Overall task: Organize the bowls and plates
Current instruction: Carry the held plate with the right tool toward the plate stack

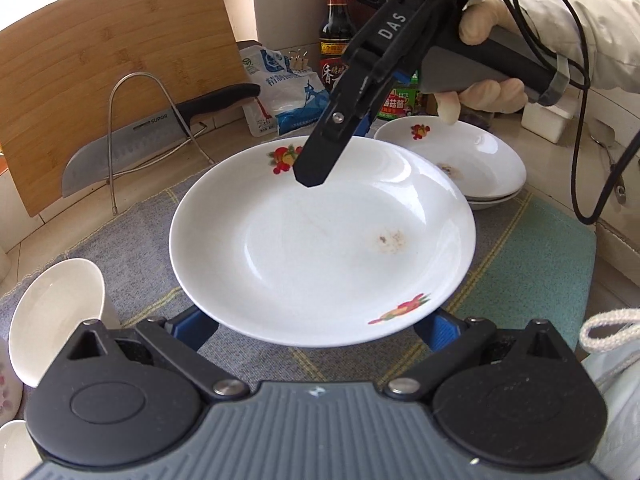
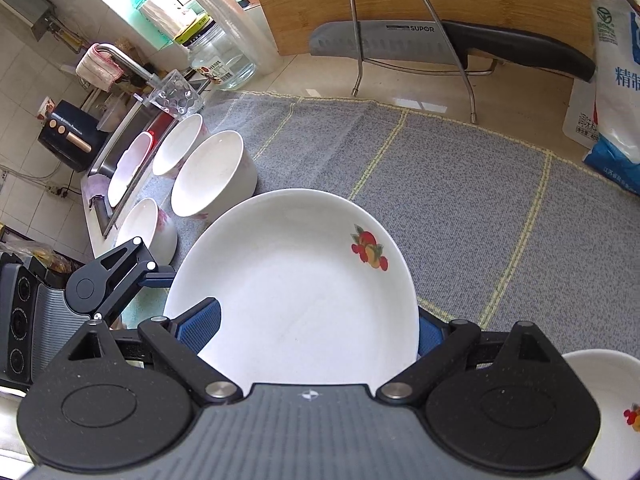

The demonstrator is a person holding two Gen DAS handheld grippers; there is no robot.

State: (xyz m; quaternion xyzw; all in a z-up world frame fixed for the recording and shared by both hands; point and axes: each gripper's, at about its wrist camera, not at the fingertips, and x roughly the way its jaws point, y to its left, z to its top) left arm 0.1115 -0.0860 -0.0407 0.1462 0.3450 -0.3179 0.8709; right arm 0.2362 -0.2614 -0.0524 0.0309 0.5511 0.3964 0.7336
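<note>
A white plate (image 1: 320,248) (image 2: 296,292) with fruit prints hangs just above the grey mat (image 1: 132,232) (image 2: 460,200). My left gripper (image 1: 316,328) (image 2: 120,280) stands wide, and both blue pads (image 1: 196,328) sit under the plate's near rim. My right gripper (image 1: 332,156) (image 2: 320,332) comes in from the opposite rim, also wide. One of its fingers (image 2: 200,324) lies over the plate and the other goes under it. Two more fruit-print plates (image 1: 452,160) (image 2: 600,408) are stacked on the mat beside it.
Several white bowls (image 2: 212,172) (image 1: 56,312) stand at the mat's edge by the sink (image 2: 120,132). A knife (image 1: 120,144) in a wire rack leans on a wooden board (image 1: 100,60). Sauce bottles (image 1: 336,28) and a salt bag (image 1: 280,92) stand behind. A gloved hand (image 1: 492,92) holds the right gripper.
</note>
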